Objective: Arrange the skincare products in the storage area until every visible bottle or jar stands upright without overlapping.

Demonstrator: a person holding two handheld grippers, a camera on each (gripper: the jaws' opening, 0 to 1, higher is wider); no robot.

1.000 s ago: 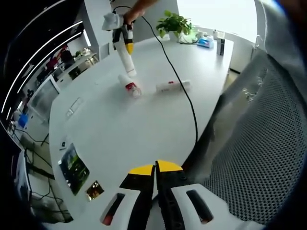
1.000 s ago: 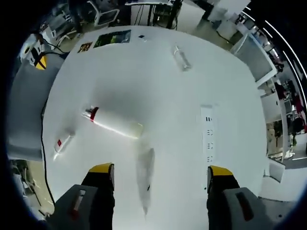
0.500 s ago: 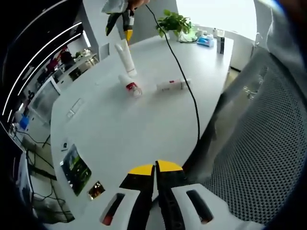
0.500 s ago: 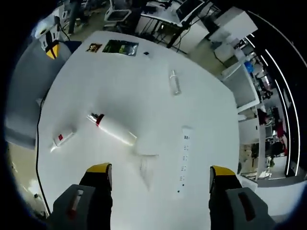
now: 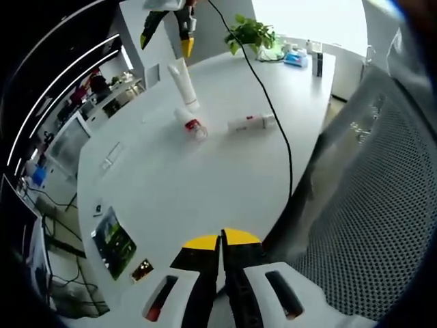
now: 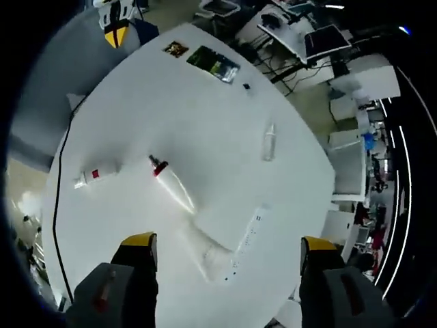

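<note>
A white tube point(image 5: 183, 83) stands on end on the white table point(image 5: 205, 178), next to a white bottle with a red cap point(image 5: 188, 123) lying on its side. A small white tube with a red label point(image 5: 251, 122) lies to its right. High above the standing tube hangs my right gripper point(image 5: 167, 27), open. From above, the right gripper view shows the lying bottle point(image 6: 171, 186), the small tube point(image 6: 94, 175) and a clear bottle point(image 6: 270, 142) lying flat; my right gripper point(image 6: 229, 249) holds nothing. Near the table's front edge my left gripper point(image 5: 220, 240) is shut.
A black cable point(image 5: 273, 130) runs across the table. A power strip point(image 6: 247, 236), a photo point(image 6: 215, 63) and a card point(image 6: 176, 48) lie on it. A plant point(image 5: 252, 31) and small items point(image 5: 295, 60) stand at the far end. A mesh chair point(image 5: 369, 205) is at the right.
My right gripper has risen well above the table, away from the standing tube, staying open. The left gripper has stayed shut and almost still.
</note>
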